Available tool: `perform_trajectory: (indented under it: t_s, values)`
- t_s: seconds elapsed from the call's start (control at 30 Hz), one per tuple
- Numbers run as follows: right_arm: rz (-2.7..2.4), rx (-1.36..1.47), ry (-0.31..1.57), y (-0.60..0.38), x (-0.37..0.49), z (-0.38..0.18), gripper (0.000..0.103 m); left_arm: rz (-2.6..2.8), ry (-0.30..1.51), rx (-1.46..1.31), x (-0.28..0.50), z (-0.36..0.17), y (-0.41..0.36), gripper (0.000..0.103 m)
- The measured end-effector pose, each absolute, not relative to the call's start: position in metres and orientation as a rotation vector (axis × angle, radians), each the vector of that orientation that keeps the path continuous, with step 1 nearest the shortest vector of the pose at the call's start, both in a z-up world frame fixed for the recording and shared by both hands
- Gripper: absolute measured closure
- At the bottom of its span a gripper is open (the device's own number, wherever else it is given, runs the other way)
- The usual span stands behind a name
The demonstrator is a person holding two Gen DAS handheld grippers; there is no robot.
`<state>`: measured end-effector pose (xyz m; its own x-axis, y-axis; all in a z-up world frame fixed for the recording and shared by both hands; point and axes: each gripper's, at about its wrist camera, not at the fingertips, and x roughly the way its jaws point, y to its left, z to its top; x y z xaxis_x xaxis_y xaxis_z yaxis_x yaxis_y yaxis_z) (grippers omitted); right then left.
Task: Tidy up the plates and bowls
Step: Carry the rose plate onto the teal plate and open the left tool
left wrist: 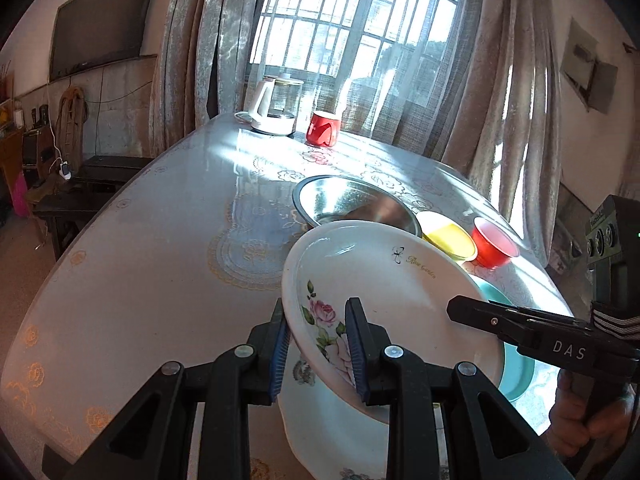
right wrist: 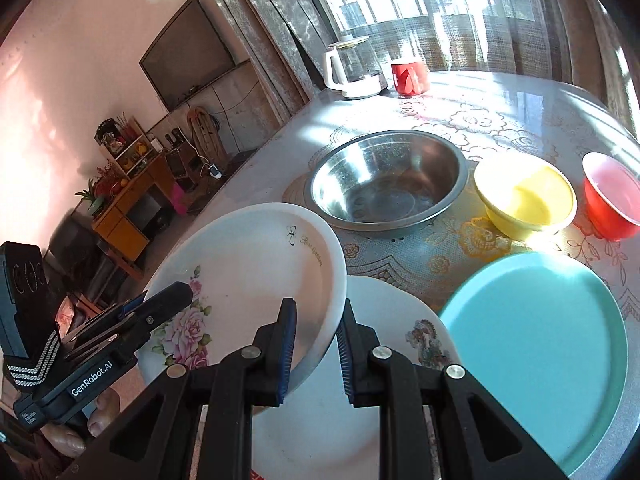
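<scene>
Left gripper (left wrist: pixel 318 344) has its jaws closed on the near rim of the rose plate (left wrist: pixel 384 280), blue pads on either side of the edge. The plate is lifted and tilted, clear of the table (left wrist: pixel 160 240). Right gripper (right wrist: pixel 317 350) sits at the plate's opposite rim with the edge between its jaws; they stand a little apart, and whether the pads actually press the rim cannot be told.

Landmark is the steel bowl (right wrist: pixel 388 184). The rose plate hangs just in front of it, on the near side. Under the plate, flat on the table, lies a second white floral plate (right wrist: pixel 384 360). A teal plate (right wrist: pixel 540 344) lies flat near-right of the steel bowl, just beside the second plate. Yellow bowl (right wrist: pixel 524 200) stands right beside the steel bowl, the red bowl (right wrist: pixel 612 196) further right. Beyond the steel bowl, near the window: kettle (right wrist: pixel 352 68) and red mug (right wrist: pixel 408 76).
</scene>
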<state>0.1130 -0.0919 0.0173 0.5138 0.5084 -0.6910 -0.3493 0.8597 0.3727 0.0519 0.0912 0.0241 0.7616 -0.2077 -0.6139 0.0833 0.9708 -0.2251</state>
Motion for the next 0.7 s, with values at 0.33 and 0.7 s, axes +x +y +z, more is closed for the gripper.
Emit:
perform_trajectory:
  t_s: [0.33, 0.7]
  values:
    - [0.338, 0.305, 0.857, -0.189, 0.085, 0.014, 0.082, -0.345, 0.73, -0.071, 0.072, 0.028, -0.007, 0.076]
    - [0.155, 0.415, 0.857, -0.267, 0.083, -0.011, 0.082, -0.459, 0.857, 0.027, 0.102, 0.005, -0.091, 0.075]
